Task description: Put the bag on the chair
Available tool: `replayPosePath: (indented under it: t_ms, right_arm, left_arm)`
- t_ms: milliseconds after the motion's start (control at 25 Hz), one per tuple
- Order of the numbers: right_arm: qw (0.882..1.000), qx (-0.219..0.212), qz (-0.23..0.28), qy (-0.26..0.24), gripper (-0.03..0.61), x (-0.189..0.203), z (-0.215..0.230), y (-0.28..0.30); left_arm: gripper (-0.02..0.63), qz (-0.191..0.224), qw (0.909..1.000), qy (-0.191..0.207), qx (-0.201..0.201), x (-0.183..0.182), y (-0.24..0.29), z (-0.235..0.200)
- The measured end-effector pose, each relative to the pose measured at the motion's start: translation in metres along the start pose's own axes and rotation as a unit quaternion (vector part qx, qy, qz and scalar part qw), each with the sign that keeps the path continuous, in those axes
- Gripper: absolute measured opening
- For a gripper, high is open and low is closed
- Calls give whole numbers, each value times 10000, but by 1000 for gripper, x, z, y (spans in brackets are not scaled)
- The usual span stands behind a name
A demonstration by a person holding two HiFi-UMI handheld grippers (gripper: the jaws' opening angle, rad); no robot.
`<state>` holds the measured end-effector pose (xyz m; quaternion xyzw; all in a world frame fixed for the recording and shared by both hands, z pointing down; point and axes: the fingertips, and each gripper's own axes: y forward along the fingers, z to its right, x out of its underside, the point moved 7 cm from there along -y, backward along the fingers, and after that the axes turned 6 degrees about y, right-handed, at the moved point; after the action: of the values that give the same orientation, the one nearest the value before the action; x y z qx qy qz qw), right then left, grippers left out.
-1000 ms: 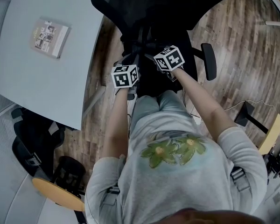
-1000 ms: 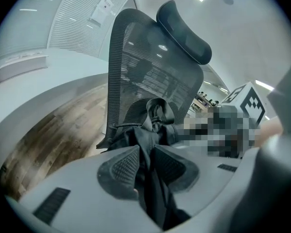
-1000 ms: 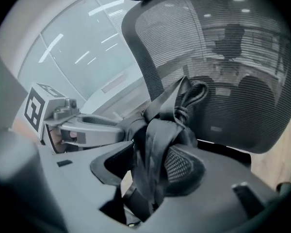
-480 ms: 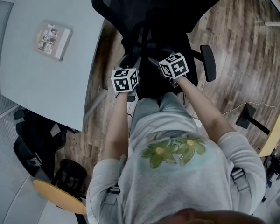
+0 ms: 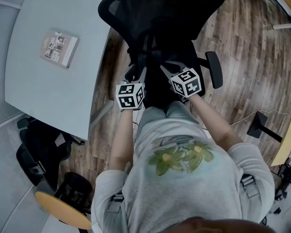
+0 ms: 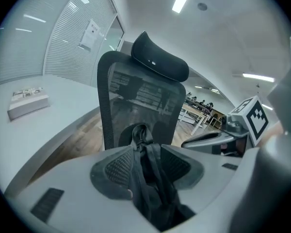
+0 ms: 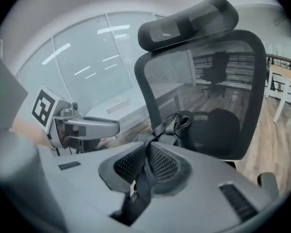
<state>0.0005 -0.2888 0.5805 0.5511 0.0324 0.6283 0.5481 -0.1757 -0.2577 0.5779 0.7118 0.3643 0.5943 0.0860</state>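
A book (image 5: 58,48) lay on the table (image 5: 39,91) at far left. The left gripper (image 6: 145,152), its jaws just closing, pinched a thick bunch of straps (image 6: 141,136). The right gripper (image 7: 146,163), its jaws also just closing and much nearer together, nipped one strap (image 7: 170,126). The bag (image 5: 156,84) sat between them over the chair (image 5: 165,13) seat, black on black, so whether it rested there was unclear. It looked soft and slack, likely to sag and swing. The webbing near its top seemed the soundest hold, one side each.
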Motion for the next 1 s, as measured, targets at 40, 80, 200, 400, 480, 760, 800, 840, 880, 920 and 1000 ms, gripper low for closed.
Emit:
replayPosePath:
  t_ms: [40, 80, 200, 400, 480, 760, 800, 840, 880, 920, 1000]
  right_arm:
    - [10000, -64, 48, 3, 33, 0, -3, -3]
    - [9999, -133, 82, -18, 20, 0, -7, -7]
    - [9986, -440, 230, -170, 9, 0, -22, -24]
    - [9964, -657, 475, -267, 8, -3, -38, -51]
    - [9960, -664, 547, -246, 8, -5, -40, -58]
    - [9954, -691, 590, -306, 8, -9, -44, -68]
    - [9953, -688, 607, -313, 8, -10, -44, -70]
    - [9952, -683, 622, -318, 8, -11, -44, -71]
    - [9952, -676, 629, -323, 8, -12, -44, -72]
    - [9952, -671, 627, -328, 8, -12, -44, -73]
    - [9954, -658, 609, -331, 8, -12, -42, -72]
  left_arm:
    - [183, 71, 10000, -12, -26, -2, -4, 1]
    - [163, 151, 9999, -23, -67, -3, -9, 2]
    - [86, 382, 9990, -46, -213, -6, -31, 6]
    - [17, 486, 9983, -264, -188, -11, -59, 22]
    - [17, 495, 9985, -198, -159, -13, -64, 28]
    - [17, 434, 9991, 23, 11, -17, -65, 40]
    - [17, 403, 9992, 63, 15, -17, -64, 42]
    - [17, 361, 9993, 96, 21, -17, -63, 44]
    - [17, 318, 9994, 121, 26, -17, -62, 45]
    - [17, 279, 9995, 145, 28, -16, -61, 46]
    - [17, 220, 9996, 196, 22, -15, -59, 47]
